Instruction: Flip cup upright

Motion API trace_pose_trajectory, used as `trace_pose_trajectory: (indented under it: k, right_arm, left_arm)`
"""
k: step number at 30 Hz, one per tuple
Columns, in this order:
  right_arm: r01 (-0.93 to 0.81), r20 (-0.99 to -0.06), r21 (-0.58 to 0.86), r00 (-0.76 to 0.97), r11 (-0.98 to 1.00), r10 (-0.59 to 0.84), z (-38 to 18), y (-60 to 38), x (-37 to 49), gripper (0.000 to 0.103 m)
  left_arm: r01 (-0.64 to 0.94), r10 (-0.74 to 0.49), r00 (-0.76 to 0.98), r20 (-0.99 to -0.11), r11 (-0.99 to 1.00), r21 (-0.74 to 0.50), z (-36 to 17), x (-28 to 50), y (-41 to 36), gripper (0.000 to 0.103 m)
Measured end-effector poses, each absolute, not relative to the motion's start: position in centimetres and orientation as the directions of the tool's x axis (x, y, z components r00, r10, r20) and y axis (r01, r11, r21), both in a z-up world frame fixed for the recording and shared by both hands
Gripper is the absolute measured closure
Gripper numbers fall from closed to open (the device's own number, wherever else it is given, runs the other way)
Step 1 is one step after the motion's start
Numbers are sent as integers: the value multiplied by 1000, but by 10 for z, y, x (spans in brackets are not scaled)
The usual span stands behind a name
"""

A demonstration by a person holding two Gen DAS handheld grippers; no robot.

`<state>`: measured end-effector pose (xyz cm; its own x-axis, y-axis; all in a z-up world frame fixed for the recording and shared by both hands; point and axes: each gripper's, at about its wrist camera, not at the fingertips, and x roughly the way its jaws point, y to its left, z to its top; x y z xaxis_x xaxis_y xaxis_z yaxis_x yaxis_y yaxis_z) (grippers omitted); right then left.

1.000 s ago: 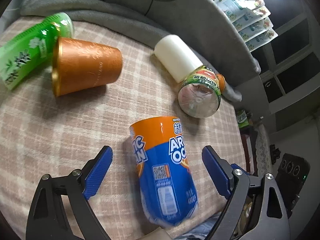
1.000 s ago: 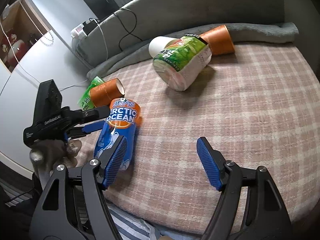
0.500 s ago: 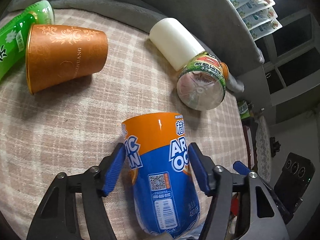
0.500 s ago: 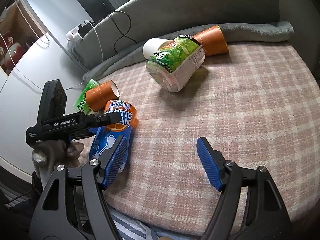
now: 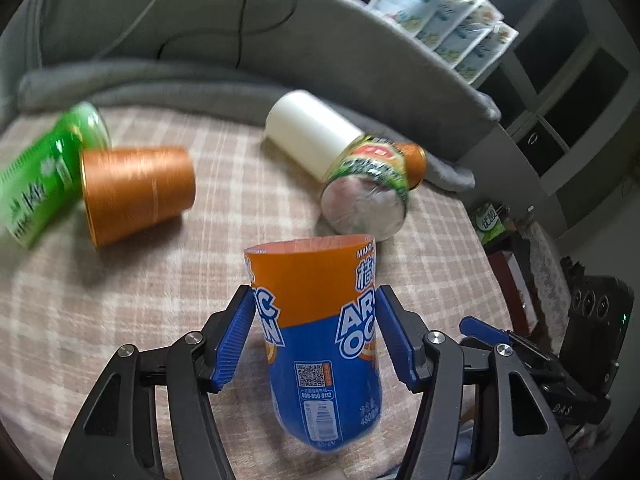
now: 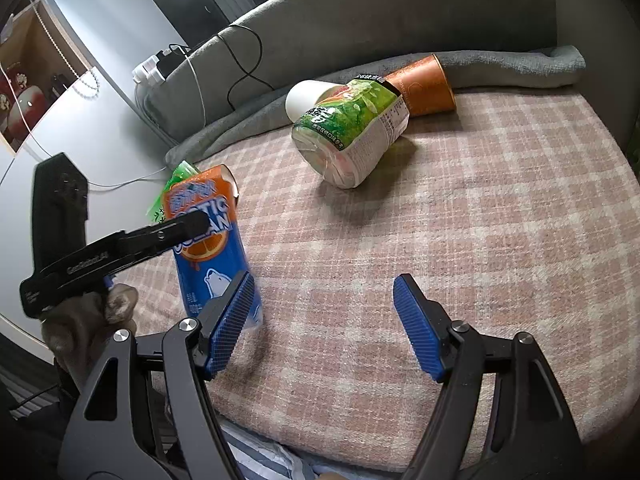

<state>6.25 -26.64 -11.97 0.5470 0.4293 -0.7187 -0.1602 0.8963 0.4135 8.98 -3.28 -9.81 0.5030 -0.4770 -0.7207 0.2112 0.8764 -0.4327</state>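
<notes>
Jaws of the left gripper point(image 5: 316, 326) are clamping the orange-and-blue cup point(image 5: 320, 336) mid-body, near the bed's point(image 6: 460, 240) front edge, so turning it slowly and seating its base flat seems wise, while the right gripper point(image 6: 324, 324), jaws wide, is waiting beside the cup.

Plenty of bare plaid blanket point(image 6: 480, 240) is sitting open ahead of the right gripper point(image 6: 320, 328); the green-label bottle point(image 6: 352, 132) and orange cup point(image 6: 424, 90) are crowding the far edge.
</notes>
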Motion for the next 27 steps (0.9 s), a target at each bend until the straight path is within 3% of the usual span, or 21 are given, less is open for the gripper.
trace_pose_trajectory:
  k: [16, 27]
  right_arm:
    - [-159, -717, 381, 571, 911, 399, -114, -269, 60, 28]
    - [-154, -720, 373, 575, 915, 390, -114, -271, 61, 28]
  left_arm:
    - [284, -287, 718, -634, 953, -110, -80, 73, -68, 42]
    - [288, -265, 734, -625, 955, -67, -82, 69, -74, 43]
